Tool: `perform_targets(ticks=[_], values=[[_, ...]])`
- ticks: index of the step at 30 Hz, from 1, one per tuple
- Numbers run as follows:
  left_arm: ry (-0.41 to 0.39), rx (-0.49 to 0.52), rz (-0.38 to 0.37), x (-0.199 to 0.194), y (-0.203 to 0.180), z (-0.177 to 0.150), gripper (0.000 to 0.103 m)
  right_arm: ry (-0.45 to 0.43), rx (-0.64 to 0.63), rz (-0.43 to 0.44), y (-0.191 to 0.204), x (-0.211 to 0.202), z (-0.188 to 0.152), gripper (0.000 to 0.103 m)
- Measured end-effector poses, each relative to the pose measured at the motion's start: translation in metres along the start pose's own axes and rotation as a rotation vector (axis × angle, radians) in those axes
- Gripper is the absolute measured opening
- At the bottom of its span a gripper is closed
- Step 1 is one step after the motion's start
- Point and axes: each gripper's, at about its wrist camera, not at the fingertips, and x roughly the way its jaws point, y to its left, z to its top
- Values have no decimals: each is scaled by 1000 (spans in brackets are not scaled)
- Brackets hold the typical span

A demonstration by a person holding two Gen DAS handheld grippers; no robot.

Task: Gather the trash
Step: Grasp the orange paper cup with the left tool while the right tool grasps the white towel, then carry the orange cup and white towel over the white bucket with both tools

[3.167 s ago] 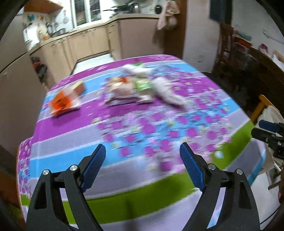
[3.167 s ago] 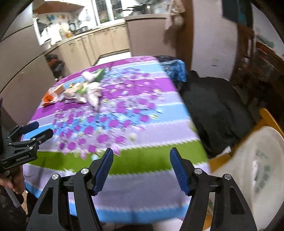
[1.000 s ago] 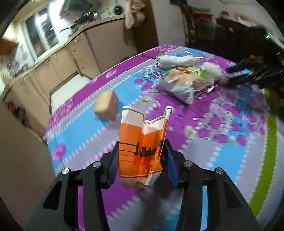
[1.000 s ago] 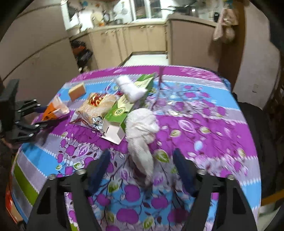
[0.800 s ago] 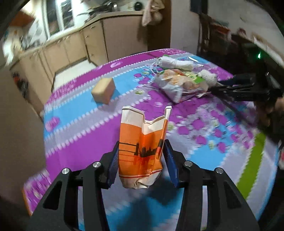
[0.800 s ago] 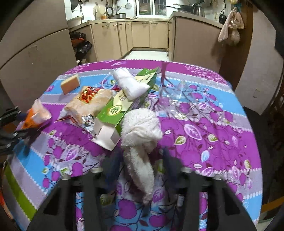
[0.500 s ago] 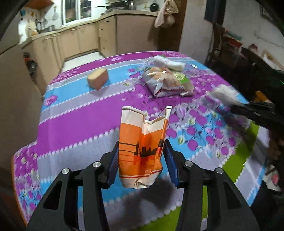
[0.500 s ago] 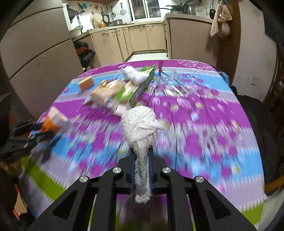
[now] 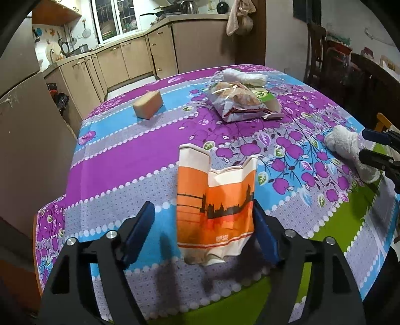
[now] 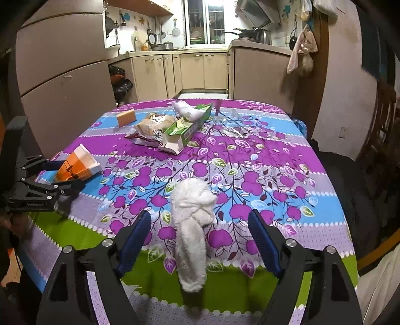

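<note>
Both grippers, left [image 9: 203,232] and right [image 10: 198,240], have just been opening, jaws wide, orange carton [image 9: 215,212] and white towel [image 10: 192,225] loose between them.

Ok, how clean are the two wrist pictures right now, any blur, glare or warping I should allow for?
Left wrist view: mostly sharp, slight smear on the orange carton, a dark shadow under it on the tablecloth. Right wrist view: sharp on the white cloth; window bright, no glare on the table. Both: strong fisheye bending, dark corners.
</note>
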Motion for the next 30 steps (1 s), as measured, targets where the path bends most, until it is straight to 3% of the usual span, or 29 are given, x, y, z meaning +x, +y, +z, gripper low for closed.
perform_targets(ticks=[2, 5, 8, 15, 19, 30], values=[[13, -8, 2, 4, 1, 0, 74, 14, -7, -6, 1, 8, 2, 77], [18, -27, -1, 8, -1, 0, 72, 90, 18, 25, 1, 28, 3, 38], [15, -37, -31, 6, -4, 1, 49, 86, 39, 21, 1, 28, 1, 39], [12, -72, 21, 4, -15, 0, 34, 78, 93, 29, 1, 23, -2, 32], [9, -109, 42, -2, -23, 1, 32, 65, 110, 32, 2, 10, -3, 32], [-64, -32, 82, -38, -70, 13, 32, 28, 129, 15, -2, -43, -12, 32]])
